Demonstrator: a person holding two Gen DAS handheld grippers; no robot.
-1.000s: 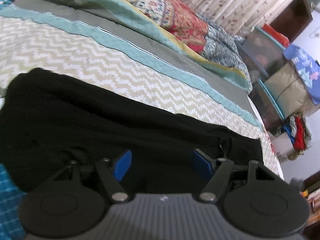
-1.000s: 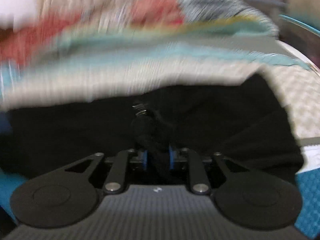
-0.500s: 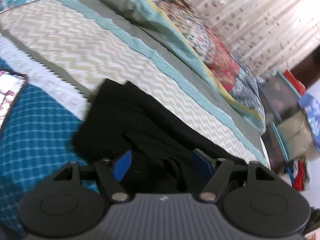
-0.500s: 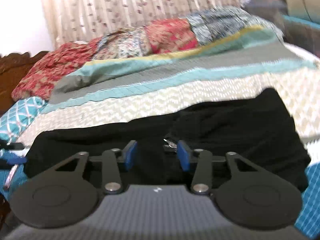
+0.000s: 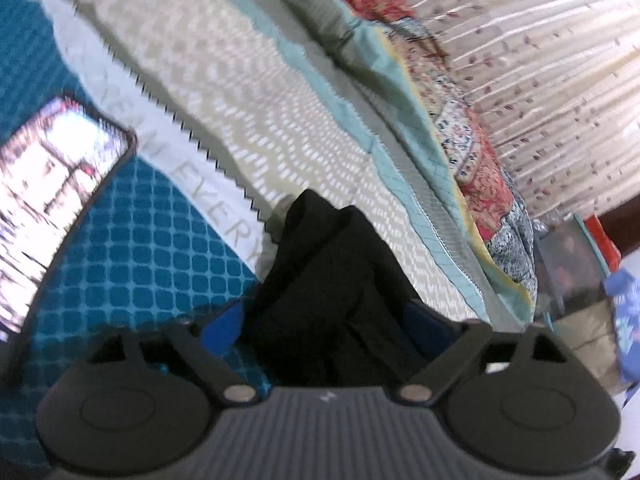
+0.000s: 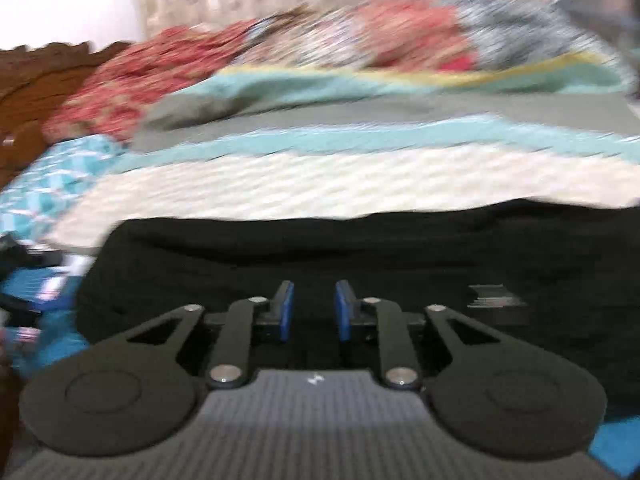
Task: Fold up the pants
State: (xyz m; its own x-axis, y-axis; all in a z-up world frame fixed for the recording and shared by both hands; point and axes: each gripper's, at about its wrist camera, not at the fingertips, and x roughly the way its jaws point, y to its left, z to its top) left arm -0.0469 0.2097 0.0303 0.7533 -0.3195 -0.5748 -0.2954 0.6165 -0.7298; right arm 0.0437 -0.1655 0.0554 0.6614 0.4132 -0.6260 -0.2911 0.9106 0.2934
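Observation:
The black pants point(image 5: 332, 280) lie on the bed. In the left wrist view their bunched end runs up between the fingers of my left gripper point(image 5: 326, 325). That gripper's jaws are opening wide, and its blue pads point(image 5: 222, 326) stand clear of the cloth on both sides. In the blurred right wrist view the pants point(image 6: 360, 248) stretch flat across the frame. My right gripper point(image 6: 315, 312) hovers over their near edge. Its jaws are closing to a narrow gap, and no fold is caught between them.
A device with a lit screen point(image 5: 52, 208) lies at the left on the blue checked cover point(image 5: 152, 256). A cream zigzag spread point(image 6: 320, 184) and a folded patchwork quilt point(image 6: 360, 40) lie behind the pants. Storage boxes point(image 5: 572, 272) stand past the bed's right end.
The left gripper swung to the end of the pants and spread its jaws wider. The right gripper let go of the bunched fabric, drew back, and its jaws narrowed again.

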